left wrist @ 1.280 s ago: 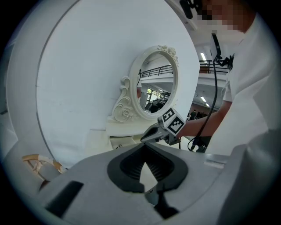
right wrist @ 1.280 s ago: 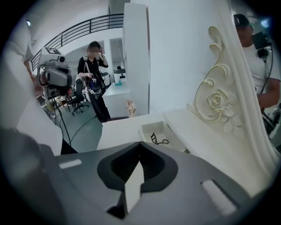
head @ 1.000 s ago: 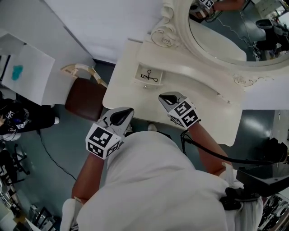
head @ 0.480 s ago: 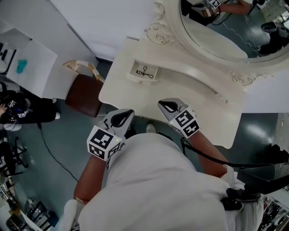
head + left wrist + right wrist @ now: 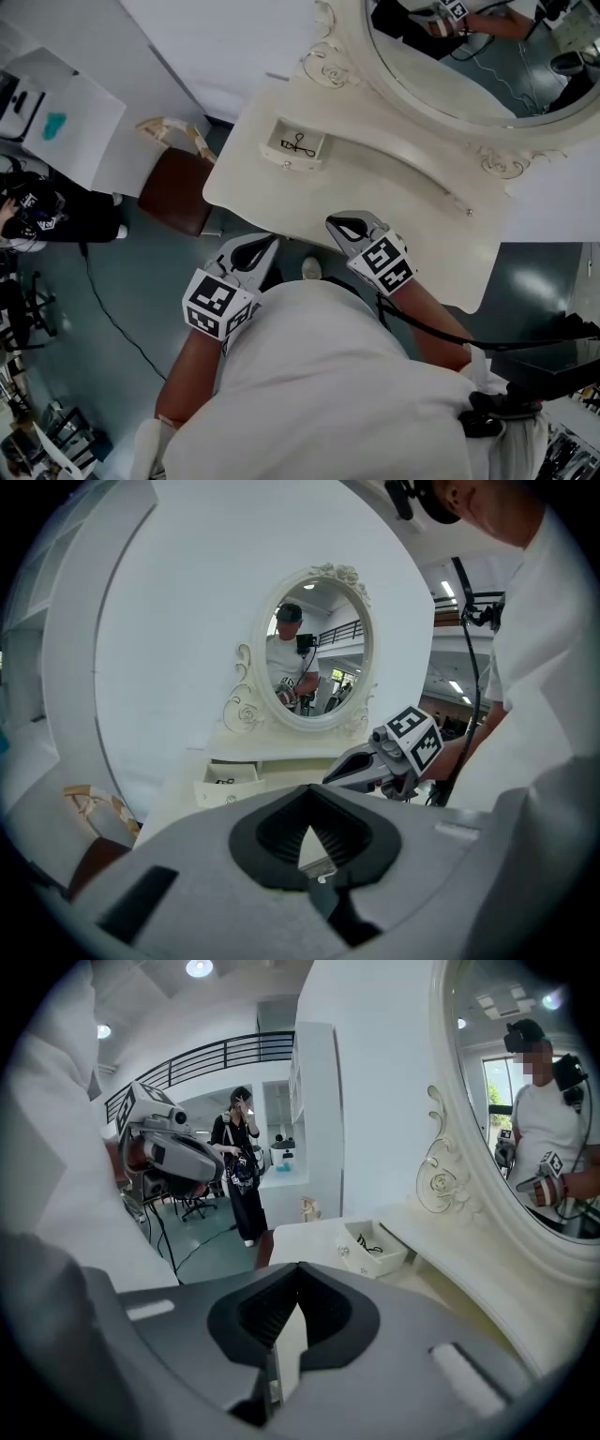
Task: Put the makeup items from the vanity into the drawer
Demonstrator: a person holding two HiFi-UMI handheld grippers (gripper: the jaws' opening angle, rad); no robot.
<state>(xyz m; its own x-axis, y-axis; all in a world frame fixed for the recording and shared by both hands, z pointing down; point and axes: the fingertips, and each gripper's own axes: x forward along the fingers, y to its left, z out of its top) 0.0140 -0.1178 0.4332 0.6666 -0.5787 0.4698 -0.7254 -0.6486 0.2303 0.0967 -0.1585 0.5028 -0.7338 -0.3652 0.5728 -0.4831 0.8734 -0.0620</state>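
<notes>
The white vanity (image 5: 412, 216) has a small open drawer (image 5: 302, 148) at its left end. A black looped makeup tool (image 5: 298, 144) lies inside it, also visible in the drawer (image 5: 375, 1244) in the right gripper view. My left gripper (image 5: 251, 251) hangs just off the vanity's front edge, shut and empty. My right gripper (image 5: 347, 228) sits over the front edge of the top, shut with nothing in it. Both are well short of the drawer. In the left gripper view the drawer (image 5: 225, 778) lies ahead, with the right gripper (image 5: 361, 769) to its right.
An oval mirror (image 5: 469, 56) with an ornate frame stands at the back of the vanity. A brown-seated chair (image 5: 178, 192) is left of the vanity. A person (image 5: 239, 1162) stands in the room beyond. A cable (image 5: 441, 323) trails from my right gripper.
Both grippers have drawn back slightly toward the vanity's front edge, away from the drawer. Both remain shut and empty.
</notes>
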